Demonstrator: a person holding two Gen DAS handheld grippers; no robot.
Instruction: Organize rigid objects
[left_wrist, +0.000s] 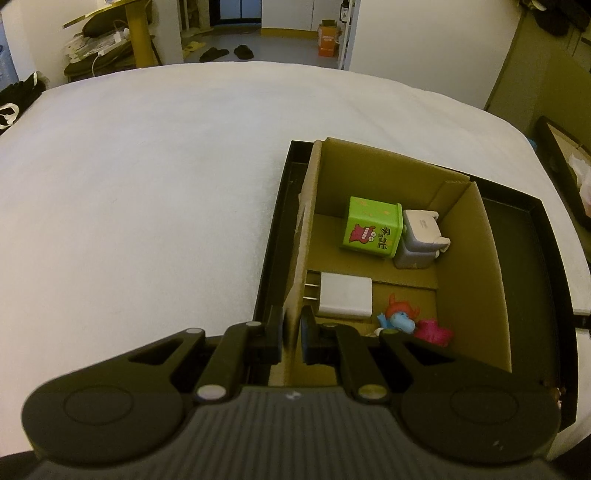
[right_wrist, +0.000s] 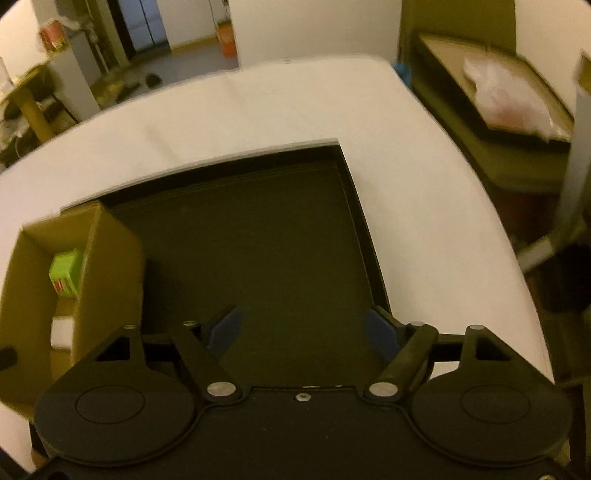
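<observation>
A brown cardboard box (left_wrist: 472, 258) stands in the left part of a black tray (left_wrist: 532, 266) on the white table. In the box lie a green cube (left_wrist: 371, 229), a grey-white block toy (left_wrist: 419, 240), a white charger (left_wrist: 345, 295), a blue and orange figure (left_wrist: 400, 317) and a pink toy (left_wrist: 434, 332). My left gripper (left_wrist: 293, 332) is shut on the box's left wall. My right gripper (right_wrist: 303, 332) is open and empty above the tray's bare black floor (right_wrist: 258, 251). The box (right_wrist: 107, 258) and green cube (right_wrist: 66, 271) show at its left.
The white table (left_wrist: 147, 184) spreads wide to the left of the tray and behind it. Past the table's right edge stands another open box with a plastic bag (right_wrist: 509, 92). Shelves, shoes and a doorway lie beyond the far edge.
</observation>
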